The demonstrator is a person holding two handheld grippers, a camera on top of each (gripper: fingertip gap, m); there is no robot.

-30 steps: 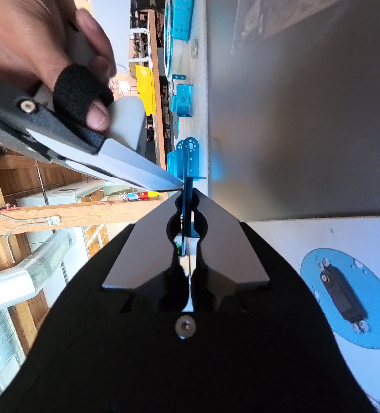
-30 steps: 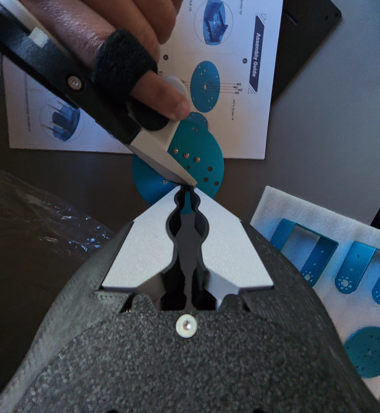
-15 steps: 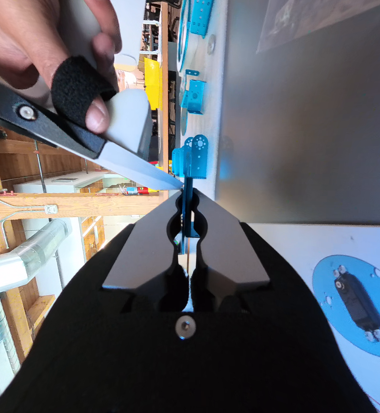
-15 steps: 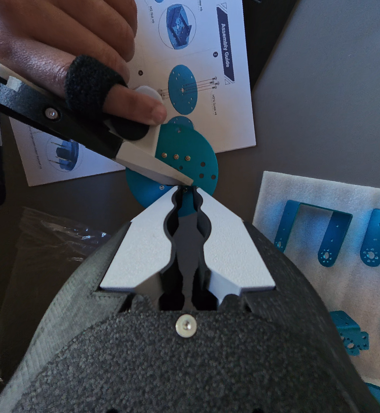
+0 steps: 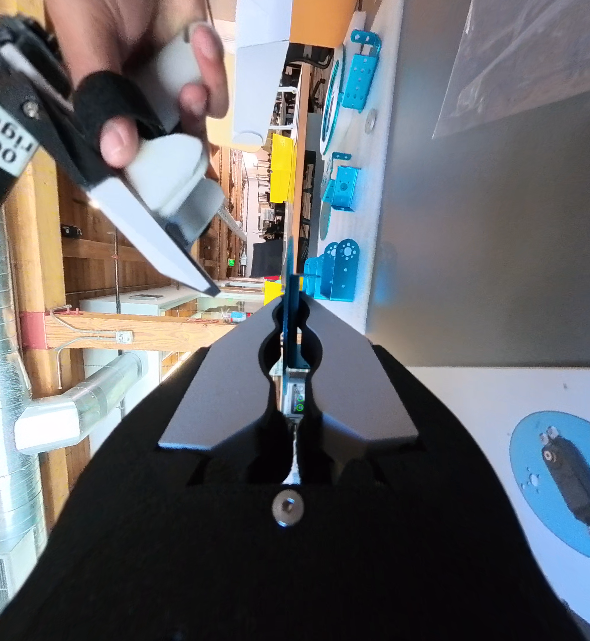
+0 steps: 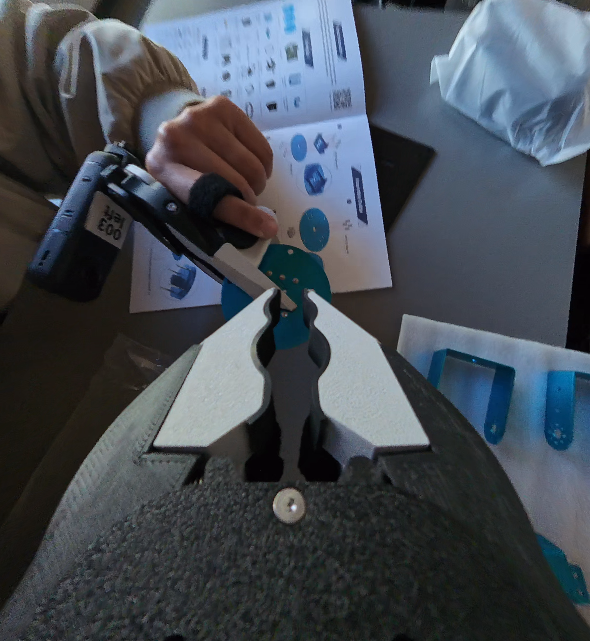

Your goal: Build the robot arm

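Observation:
My left gripper [image 5: 291,299] is shut on a thin teal-blue round plate [image 5: 291,324], seen edge-on between its fingers. In the right wrist view the plate [image 6: 300,274] shows its face, with small holes and screw heads, and the left gripper [image 6: 288,305] pinches its lower edge above the grey table. A second blue round shape [image 6: 239,301] sits behind the plate. My right gripper [image 6: 290,295] is open and empty, its fingertips a short way in front of the plate. In the left wrist view the right gripper [image 5: 210,288] hangs up and left of the plate, apart from it.
A white foam sheet [image 6: 529,461] with several blue metal brackets [image 6: 470,381] lies at right; it also shows in the left wrist view [image 5: 368,208]. A printed instruction sheet [image 6: 321,145] lies under the plate. A white plastic bag [image 6: 529,69] sits far right, a black flat slab [image 6: 399,173] beside the sheet. My hands' fingertips stand some 5 cm from each other. My left gripper's tips are some 20 cm from the black flat slab [image 6: 399,173].
My right gripper was shut with its tips at the plate's edge. It has opened and drawn back from the plate. My left gripper keeps its hold.

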